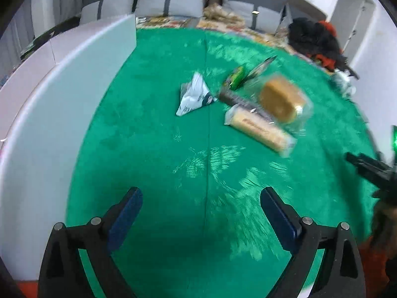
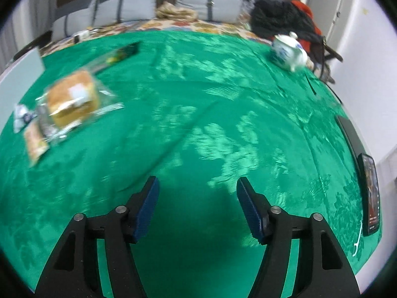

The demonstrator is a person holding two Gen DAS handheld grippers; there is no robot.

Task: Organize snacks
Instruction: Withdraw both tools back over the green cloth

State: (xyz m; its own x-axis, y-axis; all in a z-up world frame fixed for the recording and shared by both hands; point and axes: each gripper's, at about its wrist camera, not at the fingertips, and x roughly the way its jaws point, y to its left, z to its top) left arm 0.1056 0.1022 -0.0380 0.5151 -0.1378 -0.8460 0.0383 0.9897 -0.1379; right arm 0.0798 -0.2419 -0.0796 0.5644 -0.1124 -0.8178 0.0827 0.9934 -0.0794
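Several snacks lie in a loose pile on the green tablecloth (image 1: 153, 129): a wrapped brown bun (image 1: 281, 99), a long yellow wafer pack (image 1: 260, 129), a white pouch (image 1: 194, 94), a small green pack (image 1: 235, 75) and a dark bar (image 1: 233, 98). My left gripper (image 1: 201, 193) is open and empty, well short of the pile. In the right wrist view the bun (image 2: 73, 98), the wafer pack (image 2: 34, 142) and the white pouch (image 2: 21, 116) lie at far left. My right gripper (image 2: 197, 183) is open and empty, over bare cloth.
A white box wall (image 1: 74, 79) stands along the left of the table. A white and blue teapot (image 2: 289, 51) stands at the far right. A phone (image 2: 371, 193) lies at the right edge. Dark clothes (image 2: 280, 16) and cushions lie behind the table.
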